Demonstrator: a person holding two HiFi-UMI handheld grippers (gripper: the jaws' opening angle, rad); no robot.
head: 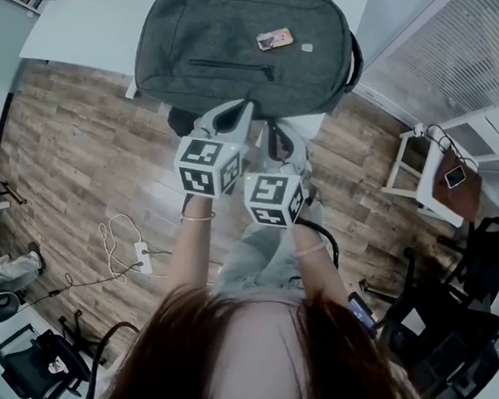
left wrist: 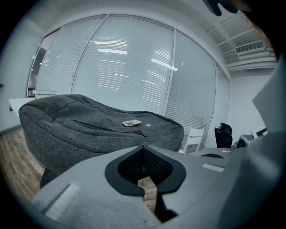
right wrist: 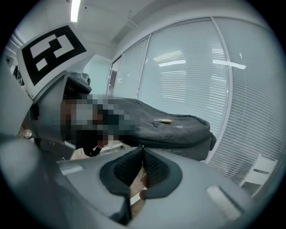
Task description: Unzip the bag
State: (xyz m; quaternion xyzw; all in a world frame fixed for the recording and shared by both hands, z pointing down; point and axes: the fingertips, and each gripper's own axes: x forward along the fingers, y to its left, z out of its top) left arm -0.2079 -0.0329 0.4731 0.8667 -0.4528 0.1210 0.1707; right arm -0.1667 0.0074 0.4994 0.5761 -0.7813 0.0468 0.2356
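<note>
While both pairs of jaws are pressed together and empty, I hold the left gripper (left wrist: 143,146) and the right gripper (right wrist: 142,146) side by side, just short of the bag (head: 248,48). Grey bag lying flat on the white table (head: 82,17), near edge overhanging the tabletop; front zipper (head: 232,67) closed; small tag (head: 274,38) on top. Open wood floor (head: 86,150) near and left; white chair (head: 431,160) to the right.

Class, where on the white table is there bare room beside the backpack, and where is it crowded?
Bare tabletop lies left of the backpack, out to the table's left edge. The near edge is crowded: left gripper and right gripper sit close together there.
</note>
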